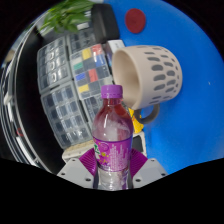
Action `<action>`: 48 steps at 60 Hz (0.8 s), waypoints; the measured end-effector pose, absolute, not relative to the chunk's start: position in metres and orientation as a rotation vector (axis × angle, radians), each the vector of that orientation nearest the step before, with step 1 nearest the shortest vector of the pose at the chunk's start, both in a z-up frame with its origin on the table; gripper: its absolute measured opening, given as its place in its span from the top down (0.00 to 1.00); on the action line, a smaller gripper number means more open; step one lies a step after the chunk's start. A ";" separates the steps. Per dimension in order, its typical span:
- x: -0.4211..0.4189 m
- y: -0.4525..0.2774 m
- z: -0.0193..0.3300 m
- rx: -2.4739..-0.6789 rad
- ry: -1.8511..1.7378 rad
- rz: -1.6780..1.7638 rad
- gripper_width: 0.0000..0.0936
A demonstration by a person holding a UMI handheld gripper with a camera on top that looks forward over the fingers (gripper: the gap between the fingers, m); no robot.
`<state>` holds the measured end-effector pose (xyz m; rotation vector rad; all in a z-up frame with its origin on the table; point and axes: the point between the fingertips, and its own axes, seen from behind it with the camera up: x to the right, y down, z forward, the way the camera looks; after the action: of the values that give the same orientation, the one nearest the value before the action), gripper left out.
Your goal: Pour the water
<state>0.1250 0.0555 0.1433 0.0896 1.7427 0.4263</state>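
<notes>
While we have only the gripper view to go by, it shows the tongs (111, 168) clenched on a clear plastic bottle (111, 135) with a purple cap (112, 92) and a purple label; both pink pads (88, 160) press against its lower body, so we hold it firmly. The bottle stands upright between the fingers, and its cap appears to be in place. Just beyond it, slightly to the right, a beige cup (150, 77) with oval slots in its wall seems to lie tipped on its side, its open mouth turned towards the bottle. Behind the bottle to the left sits a clear plastic organiser box (68, 82) with small coloured items in its compartments, and green leaves (70, 15) show farther back. The surface beneath is a blue worktop (195, 120).

We judge the task barely begun: the bottle is grasped and close to the cup, yet no water is flowing and the bottle is not tilted. Whether the cup holds any water we cannot tell. What remains, as we read it, is uncapping the bottle and tilting it over the cup.
</notes>
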 end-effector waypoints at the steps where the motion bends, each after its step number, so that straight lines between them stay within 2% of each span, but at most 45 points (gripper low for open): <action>1: 0.125 0.055 0.143 0.109 1.743 0.442 0.58; 10: 0.128 0.049 0.146 0.173 1.740 0.476 0.58; 19: 0.129 0.049 0.150 0.068 1.748 0.440 0.58; 29: 0.123 0.035 0.170 -0.276 1.748 0.195 0.58; 48: 0.130 -0.080 0.256 -0.971 1.519 -0.702 0.58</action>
<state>0.1296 -0.0798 0.2563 -0.9709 1.5194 -0.7024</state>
